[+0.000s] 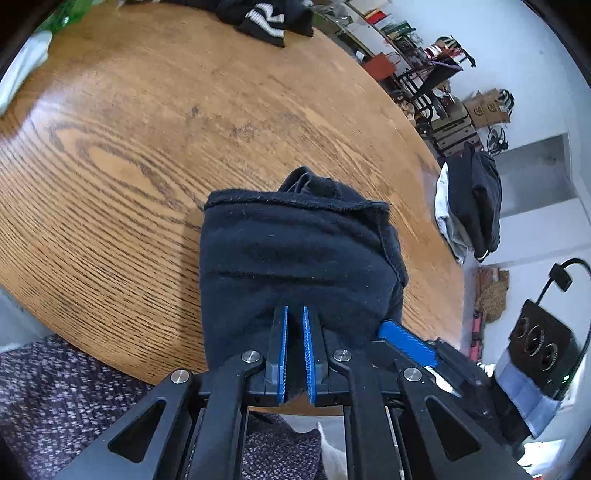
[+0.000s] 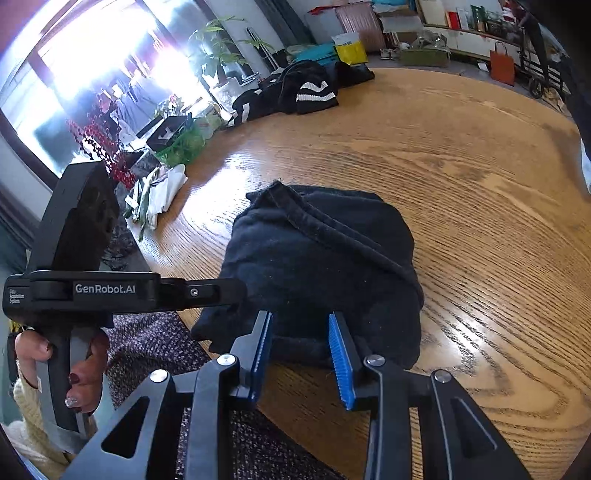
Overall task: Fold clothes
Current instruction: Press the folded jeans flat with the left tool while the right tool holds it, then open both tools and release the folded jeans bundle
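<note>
On the round wooden table [image 1: 155, 122], seen from the left wrist, one folded dark garment [image 1: 295, 258] lies near the close edge with the left gripper [image 1: 295, 321] clenched on its nearest fold, while one black striped heap [image 1: 266, 18] sits at the far rim and one dark stack [image 1: 472, 206] at the right. From the right wrist, the same garment [image 2: 321, 258] rests before the right gripper [image 2: 300, 325], whose pads stand released either side of its edge, and one hand [image 2: 85, 373] holds the left tool's handle.
</note>
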{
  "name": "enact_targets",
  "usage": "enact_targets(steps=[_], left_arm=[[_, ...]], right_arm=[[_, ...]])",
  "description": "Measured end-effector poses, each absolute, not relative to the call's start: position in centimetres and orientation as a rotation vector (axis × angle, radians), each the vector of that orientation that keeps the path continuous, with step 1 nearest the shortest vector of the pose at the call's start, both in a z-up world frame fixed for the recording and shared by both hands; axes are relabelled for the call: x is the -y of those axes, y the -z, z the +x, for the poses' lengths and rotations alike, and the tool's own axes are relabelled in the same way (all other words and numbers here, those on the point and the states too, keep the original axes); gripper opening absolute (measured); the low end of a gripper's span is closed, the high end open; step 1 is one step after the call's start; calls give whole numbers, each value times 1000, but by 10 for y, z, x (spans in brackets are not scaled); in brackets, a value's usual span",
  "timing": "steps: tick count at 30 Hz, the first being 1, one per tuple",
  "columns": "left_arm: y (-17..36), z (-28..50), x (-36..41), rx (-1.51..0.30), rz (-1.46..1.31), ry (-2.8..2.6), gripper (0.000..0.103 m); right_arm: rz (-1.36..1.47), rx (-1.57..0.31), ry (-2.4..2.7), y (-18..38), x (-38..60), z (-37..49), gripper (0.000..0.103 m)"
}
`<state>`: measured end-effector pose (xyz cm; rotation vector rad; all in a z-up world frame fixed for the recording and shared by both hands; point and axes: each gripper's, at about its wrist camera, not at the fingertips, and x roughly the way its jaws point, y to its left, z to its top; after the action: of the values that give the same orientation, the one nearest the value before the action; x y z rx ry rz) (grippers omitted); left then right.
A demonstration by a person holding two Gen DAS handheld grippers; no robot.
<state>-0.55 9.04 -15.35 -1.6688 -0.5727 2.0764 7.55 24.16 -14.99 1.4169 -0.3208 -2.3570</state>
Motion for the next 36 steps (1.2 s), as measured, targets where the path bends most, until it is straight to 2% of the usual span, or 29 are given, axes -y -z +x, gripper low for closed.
enact_targets(steps=[6,8,10,12,14,15,16,18,20,23,29,36], left_arm=[[125,14,-93,318,-1599,-2224,11],[115,20,-95,226,-1580,-2260,11],[105,26,-94,173,-1577,-2277,13],[99,31,-96,149,-1575,-2289,25],[95,34,-100,140,-1571,-2300,48],[93,35,-102,135,-1569,-2305,55],[90,37,-103,133,-1563,-2310,58],[83,43,-104,129,-1536,-2319,65],[82,45,-107,118,-1522,-2337,67],[84,48,-105,138,-1518,-2343,67],[117,41,-77,289,-1445,-2401,68],[164,22,-38,653,-1531,-2259,68]], right_arm=[[1365,350,2467,119,-264,81,44],[1363,353,2513,108,-269,83,52],[1362,341,2547,98,-270,86,68],[1362,340,2548,91,-270,89,71],[1381,352,2520,88,-269,91,73],[1389,358,2509,87,-269,92,81],[1396,365,2504,87,-269,93,85],[1399,363,2509,86,-268,96,84],[1384,359,2526,84,-270,100,85],[1361,362,2552,87,-276,104,86],[1348,405,2556,120,-296,94,86],[1353,714,2383,168,-325,84,86]])
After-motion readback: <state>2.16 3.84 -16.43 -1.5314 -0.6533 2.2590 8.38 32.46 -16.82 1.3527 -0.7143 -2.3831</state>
